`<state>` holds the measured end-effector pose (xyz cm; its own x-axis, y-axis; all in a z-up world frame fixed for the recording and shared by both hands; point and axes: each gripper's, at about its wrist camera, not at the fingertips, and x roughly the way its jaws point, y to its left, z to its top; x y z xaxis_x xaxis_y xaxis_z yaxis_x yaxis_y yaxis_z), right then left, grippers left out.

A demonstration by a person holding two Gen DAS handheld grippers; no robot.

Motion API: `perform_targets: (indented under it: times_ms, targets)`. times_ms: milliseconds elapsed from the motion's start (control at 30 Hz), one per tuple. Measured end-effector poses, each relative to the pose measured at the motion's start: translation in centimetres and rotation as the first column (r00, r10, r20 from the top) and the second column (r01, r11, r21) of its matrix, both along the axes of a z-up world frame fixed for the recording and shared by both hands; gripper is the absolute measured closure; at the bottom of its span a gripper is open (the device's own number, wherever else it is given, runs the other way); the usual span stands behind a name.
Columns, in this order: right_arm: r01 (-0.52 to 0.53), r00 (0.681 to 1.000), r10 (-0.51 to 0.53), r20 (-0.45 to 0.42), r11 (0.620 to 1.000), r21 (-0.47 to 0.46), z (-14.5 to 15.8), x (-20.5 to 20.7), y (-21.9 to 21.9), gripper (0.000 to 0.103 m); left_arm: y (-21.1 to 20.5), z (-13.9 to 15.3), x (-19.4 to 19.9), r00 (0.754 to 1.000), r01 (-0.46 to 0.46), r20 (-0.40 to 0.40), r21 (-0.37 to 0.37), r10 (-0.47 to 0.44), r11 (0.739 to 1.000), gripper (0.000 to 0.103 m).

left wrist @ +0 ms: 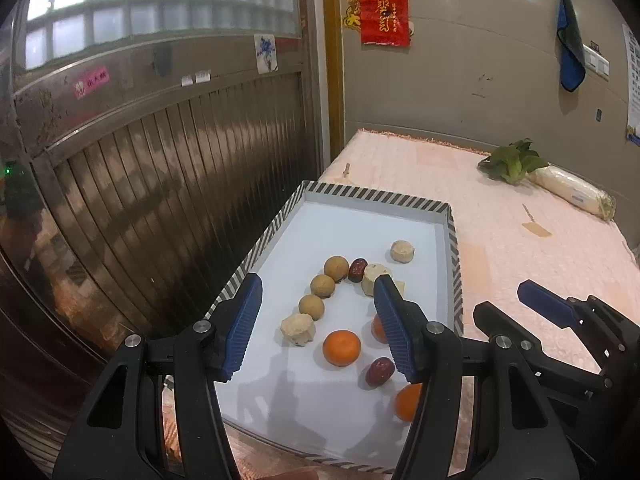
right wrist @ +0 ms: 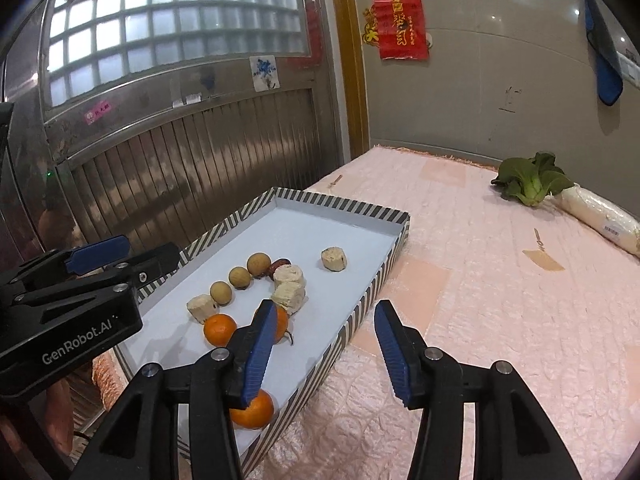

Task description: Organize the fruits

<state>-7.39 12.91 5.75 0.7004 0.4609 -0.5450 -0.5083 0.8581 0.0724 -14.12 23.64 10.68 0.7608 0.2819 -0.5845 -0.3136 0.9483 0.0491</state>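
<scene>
A striped-rim tray (left wrist: 376, 196) (right wrist: 344, 204) with a white floor holds the fruits. In it lie three brown longans (left wrist: 322, 285) (right wrist: 240, 277), three oranges (left wrist: 341, 347) (right wrist: 219, 329), two red dates (left wrist: 378, 371), and several pale peeled chunks (left wrist: 297, 329) (right wrist: 333, 259). My left gripper (left wrist: 320, 328) is open and empty above the near half of the tray. My right gripper (right wrist: 326, 354) is open and empty over the tray's right rim; its left finger hides part of an orange (right wrist: 256, 410). The right gripper also shows in the left wrist view (left wrist: 548, 306).
The tray sits on a pink quilted cloth (right wrist: 500, 300) at its left edge. A bok choy (left wrist: 514, 162) (right wrist: 530, 180) and a wrapped white radish (left wrist: 572, 194) (right wrist: 600, 220) lie at the far right. A metal door (left wrist: 160, 140) stands left of the tray.
</scene>
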Motion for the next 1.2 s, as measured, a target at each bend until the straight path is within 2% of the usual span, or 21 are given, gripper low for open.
perform_targets:
  times_ms: [233,433,567,867,1200]
  targets:
    - [0.009,1.0,-0.01,0.029,1.0,0.004,0.37,-0.51,-0.58,0.051,-0.48,0.39,-0.5,1.0,-0.01,0.012,0.01,0.01,1.0,0.045]
    - [0.008,1.0,-0.008,0.027,1.0,0.02,0.39,-0.47,-0.78,0.036,-0.51,0.48,-0.59,1.0,0.008,0.014,-0.016,-0.008,1.0,0.045]
    - [0.0,1.0,-0.001,0.028,1.0,0.021,0.49,-0.51,-0.61,0.035,-0.71,0.5,-0.6,1.0,0.003,0.011,0.019,-0.004,1.0,0.045]
    - [0.004,1.0,-0.003,0.021,1.0,-0.006,0.15,-0.51,-0.02,0.034,-0.45,0.25,-0.37,0.999,0.043,0.015,-0.018,-0.042,0.999,0.045]
    - [0.006,1.0,-0.006,0.007,1.0,-0.009,-0.21,-0.32,-0.04,0.034,-0.61,0.01,0.11,0.998,0.054,0.008,-0.017,-0.054,0.998,0.045]
